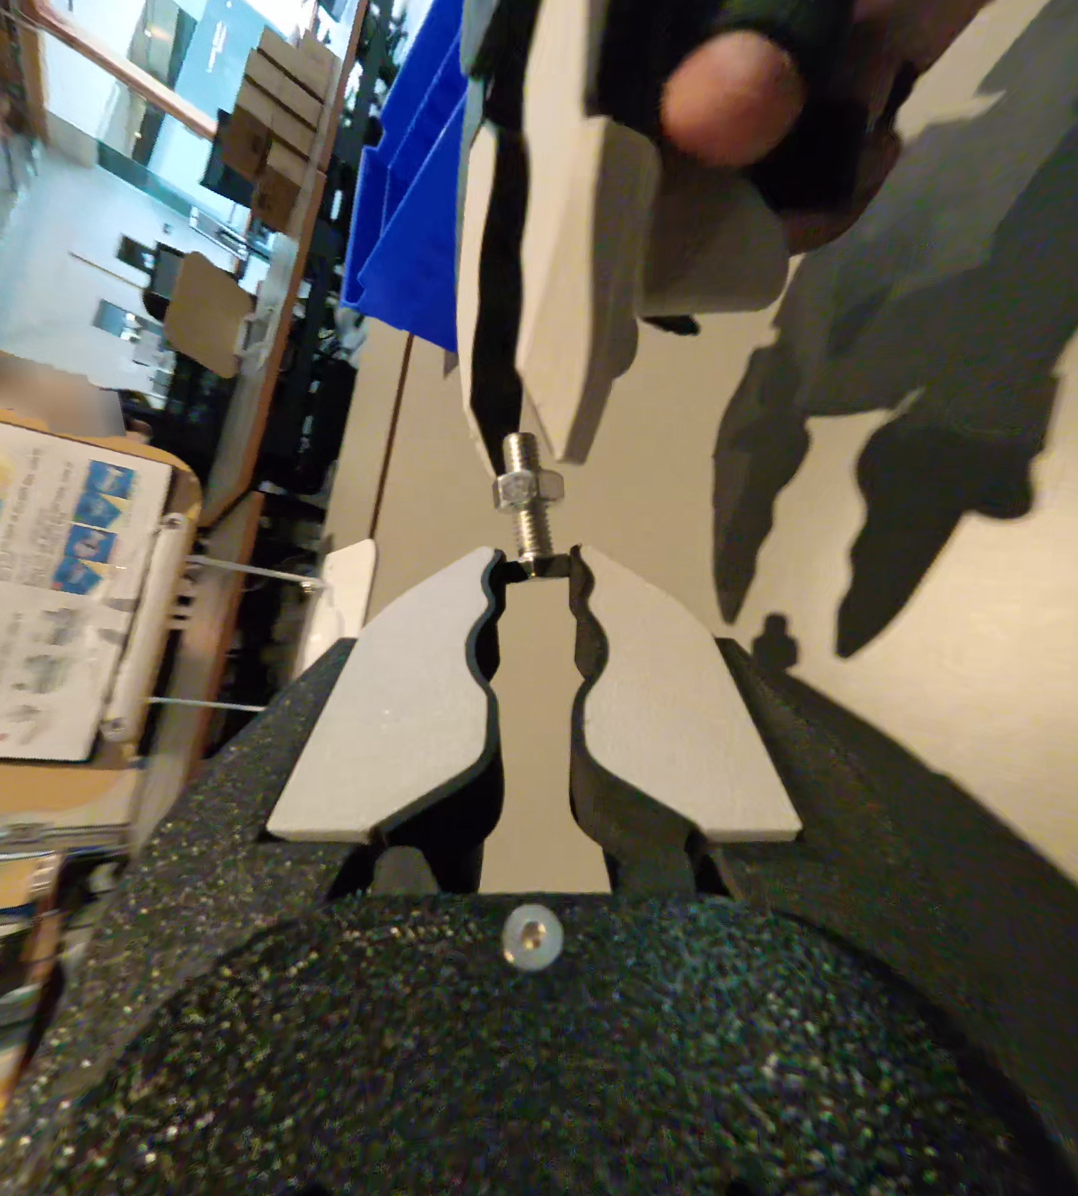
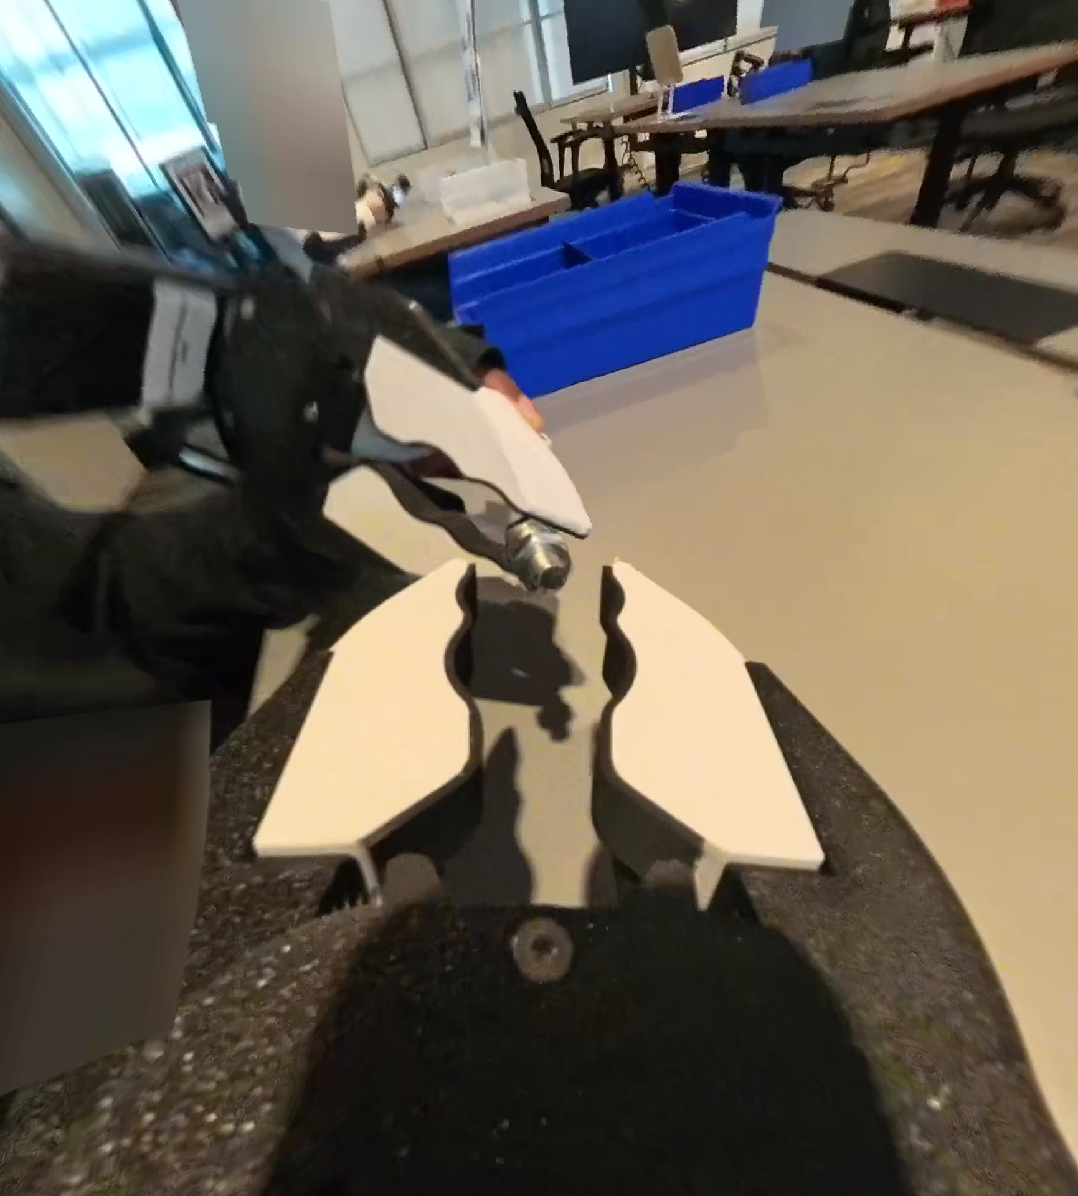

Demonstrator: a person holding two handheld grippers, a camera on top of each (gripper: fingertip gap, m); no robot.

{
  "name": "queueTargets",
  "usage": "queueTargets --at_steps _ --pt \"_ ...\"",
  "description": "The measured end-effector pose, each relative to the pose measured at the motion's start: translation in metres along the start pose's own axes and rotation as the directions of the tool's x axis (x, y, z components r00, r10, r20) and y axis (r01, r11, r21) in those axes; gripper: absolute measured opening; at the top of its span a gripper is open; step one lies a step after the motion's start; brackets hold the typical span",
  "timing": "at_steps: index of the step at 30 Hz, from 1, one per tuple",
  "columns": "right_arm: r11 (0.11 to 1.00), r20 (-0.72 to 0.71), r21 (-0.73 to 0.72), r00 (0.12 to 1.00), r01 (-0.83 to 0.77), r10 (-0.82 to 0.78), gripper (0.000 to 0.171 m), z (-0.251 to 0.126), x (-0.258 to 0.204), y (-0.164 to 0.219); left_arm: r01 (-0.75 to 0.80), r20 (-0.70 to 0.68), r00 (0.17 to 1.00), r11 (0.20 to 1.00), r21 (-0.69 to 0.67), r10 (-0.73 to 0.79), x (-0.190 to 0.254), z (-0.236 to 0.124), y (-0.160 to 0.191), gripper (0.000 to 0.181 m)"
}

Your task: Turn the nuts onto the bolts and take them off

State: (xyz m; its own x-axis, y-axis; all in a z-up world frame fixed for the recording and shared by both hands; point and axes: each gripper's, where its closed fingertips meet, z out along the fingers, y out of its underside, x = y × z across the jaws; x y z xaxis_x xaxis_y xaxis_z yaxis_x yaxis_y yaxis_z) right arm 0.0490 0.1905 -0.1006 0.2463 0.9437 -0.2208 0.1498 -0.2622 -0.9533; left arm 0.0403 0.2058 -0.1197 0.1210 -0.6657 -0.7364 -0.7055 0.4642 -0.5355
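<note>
Presently, in the left wrist view, the left tongs (image 1: pixel 539 564) pinch the head end of a steel bolt (image 1: pixel 531 532) between their tips, the two white fingers (image 1: pixel 413 699) drawn close with only a narrow gap behind the grip. The bolt's threaded shank points away from the camera, held clear above the beige worktop (image 1: pixel 950 647). A hex nut (image 1: pixel 528 488) sits partway along the shank, with thread showing on both sides of it. The right tongs (image 1: pixel 526 430) come in from the top of the frame, their tips at the free end of the bolt; whether they touch it cannot be told. A thumb (image 1: pixel 730 97) of the person's gloved hand presses on that tool's body. Dark shadows of both tools fall on the worktop to the right. A blue bin (image 1: pixel 413 246) stands at the far edge, and a printed sheet (image 1: pixel 38 582) lies at left.

Next, in the right wrist view, the right tongs (image 2: pixel 542 573) are spread apart, with nothing between the tips. The bolt (image 2: pixel 539 560) lies just ahead of them, seen end-on and blurred, gripped by the left tongs (image 2: pixel 523 518) reaching in from the left. The nut cannot be made out separately here. The blue bin (image 2: pixel 620 310), divided into compartments, stands farther back on the worktop (image 2: pixel 846 518). Office desks and chairs fill the background.
</note>
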Motion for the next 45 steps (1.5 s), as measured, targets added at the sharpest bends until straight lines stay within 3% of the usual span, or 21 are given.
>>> queueTargets --at_steps 5,9,14,25,27,30,33,35,39,45 --pt "0.904 -0.139 -0.167 0.898 0.394 -0.418 0.036 -0.003 0.007 0.01 0.097 -0.058 0.994 0.995 0.006 -0.096 0.001 0.001 0.005 0.018" --pt "0.845 -0.143 -0.221 0.841 0.486 -0.522 0.034 0.002 0.006 0.017 0.016 -0.025 1.0 0.999 -0.036 -0.017 0.003 0.003 0.006 0.019" --pt "0.828 -0.148 -0.217 0.821 0.517 -0.551 0.03 0.003 0.005 0.017 -0.127 0.008 0.992 0.988 -0.084 0.128 0.007 0.005 0.005 0.019" --pt "0.837 -0.111 -0.171 0.834 0.52 -0.541 0.019 0.004 -0.003 0.015 -0.195 0.04 0.98 0.98 -0.032 0.196 0.008 -0.001 -0.008 0.018" --pt "0.884 -0.094 -0.157 0.885 0.44 -0.457 0.019 0.005 -0.004 0.016 -0.242 0.064 0.967 0.969 -0.05 0.245 0.007 -0.001 -0.007 0.018" --pt "0.982 -0.041 -0.134 0.989 0.134 -0.141 0.019 0.007 -0.004 0.019 -0.349 0.108 0.925 0.926 -0.14 0.365 0.004 -0.001 -0.003 0.018" --pt "0.988 0.049 -0.072 0.989 -0.136 0.139 0.019 0.007 -0.003 0.017 -0.359 0.125 0.916 0.918 -0.17 0.381 0.002 0.001 -0.003 0.018" --pt "0.979 0.117 -0.036 0.972 -0.199 0.202 0.021 0.005 -0.005 0.013 -0.309 0.122 0.938 0.942 -0.134 0.325 0.001 0.001 -0.004 0.018" --pt "0.999 0.079 0.012 0.996 -0.034 0.033 0.034 -0.002 0.0 0.004 -0.216 0.115 0.966 0.969 -0.122 0.23 -0.005 -0.001 0.004 0.018" --pt "0.952 -0.052 -0.014 0.95 0.306 -0.307 0.034 -0.006 0.002 0.002 -0.189 0.089 0.976 0.977 -0.101 0.198 -0.002 0.0 0.002 0.018"
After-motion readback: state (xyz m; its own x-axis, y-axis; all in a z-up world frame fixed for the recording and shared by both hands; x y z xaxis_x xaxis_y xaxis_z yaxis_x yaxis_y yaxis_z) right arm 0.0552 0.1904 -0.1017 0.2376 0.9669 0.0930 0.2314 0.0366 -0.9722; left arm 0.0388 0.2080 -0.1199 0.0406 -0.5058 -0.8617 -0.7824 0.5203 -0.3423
